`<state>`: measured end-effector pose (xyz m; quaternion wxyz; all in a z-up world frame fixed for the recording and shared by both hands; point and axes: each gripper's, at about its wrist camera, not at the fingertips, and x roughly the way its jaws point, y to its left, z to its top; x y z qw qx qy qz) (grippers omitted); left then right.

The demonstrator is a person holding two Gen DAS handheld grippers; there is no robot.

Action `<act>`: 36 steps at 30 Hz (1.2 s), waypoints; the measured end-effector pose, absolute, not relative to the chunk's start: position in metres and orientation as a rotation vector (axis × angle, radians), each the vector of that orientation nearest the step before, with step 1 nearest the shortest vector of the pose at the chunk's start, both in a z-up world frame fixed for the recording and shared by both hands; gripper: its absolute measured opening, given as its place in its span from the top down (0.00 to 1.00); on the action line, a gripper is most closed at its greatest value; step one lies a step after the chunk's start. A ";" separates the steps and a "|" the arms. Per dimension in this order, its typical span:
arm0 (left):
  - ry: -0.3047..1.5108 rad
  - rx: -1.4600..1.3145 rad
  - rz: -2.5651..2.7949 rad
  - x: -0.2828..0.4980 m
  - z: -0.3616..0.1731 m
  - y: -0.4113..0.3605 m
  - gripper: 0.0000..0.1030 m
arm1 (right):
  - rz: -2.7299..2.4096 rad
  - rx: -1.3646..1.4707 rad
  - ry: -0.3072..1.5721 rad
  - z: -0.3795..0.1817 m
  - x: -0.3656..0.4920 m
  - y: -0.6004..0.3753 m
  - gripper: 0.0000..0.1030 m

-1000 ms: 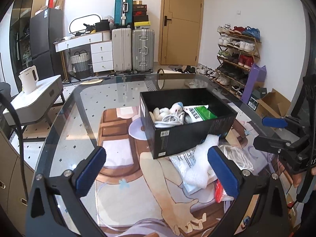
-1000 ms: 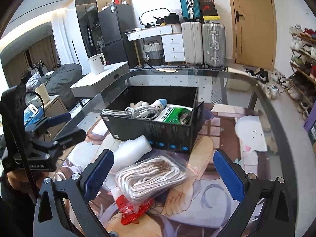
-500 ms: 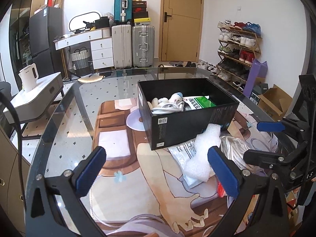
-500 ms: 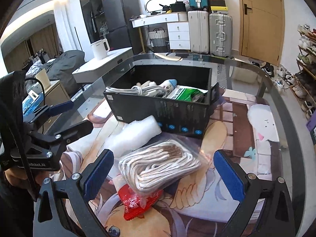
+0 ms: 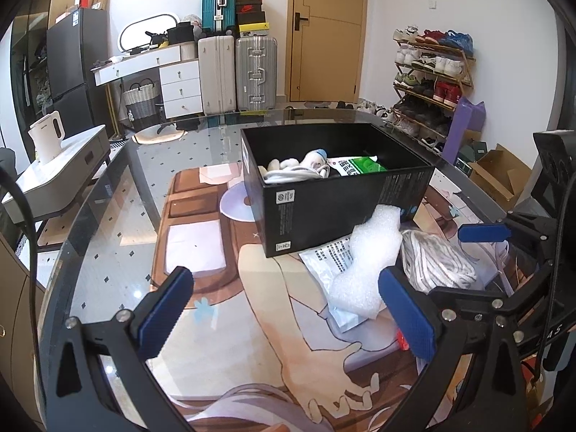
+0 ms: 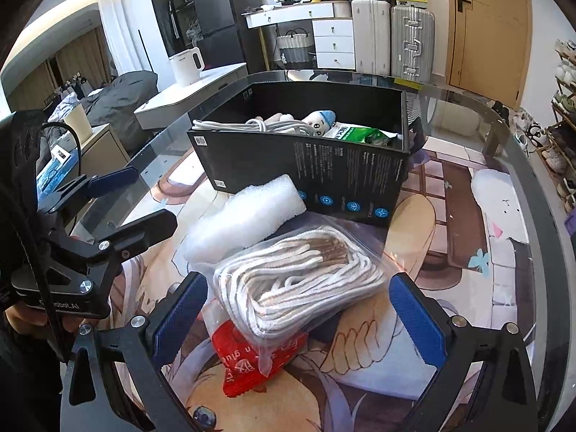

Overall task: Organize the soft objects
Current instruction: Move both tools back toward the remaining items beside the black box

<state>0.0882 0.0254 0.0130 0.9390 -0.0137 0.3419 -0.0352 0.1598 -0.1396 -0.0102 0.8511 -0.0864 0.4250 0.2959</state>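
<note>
A black box stands on the glass table and holds a white cable, a plush toy and a green packet. A white bubble-wrap roll leans against its front. Beside the roll lies a clear bag of white rope on top of a red packet. My right gripper is open, with the rope bag between its fingers. My left gripper is open over the printed mat, its right finger beside the roll. A white printed pouch lies under the roll.
The round glass table's edge curves at the left. A white side table with a kettle stands beyond it. Suitcases, a door and a shoe rack line the far wall. A cardboard box sits on the floor to the right.
My right gripper has come down and forward, so the rope bag now lies between its fingers. The left gripper has shifted slightly; the box and roll look a little nearer.
</note>
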 end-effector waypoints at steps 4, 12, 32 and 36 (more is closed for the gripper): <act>0.707 -0.024 -0.081 0.089 0.010 0.023 0.00 | 0.632 -0.157 0.909 -0.011 0.163 -0.144 0.00; 0.718 -0.021 -0.073 0.089 0.008 0.024 0.00 | 0.649 -0.171 0.934 -0.019 0.161 -0.132 0.00; 0.730 -0.021 -0.088 0.092 0.007 0.025 0.00 | 0.626 -0.095 0.977 -0.021 0.174 -0.162 0.00; 0.737 -0.007 -0.111 0.094 0.007 0.019 0.00 | 0.635 -0.107 0.998 -0.022 0.173 -0.177 0.00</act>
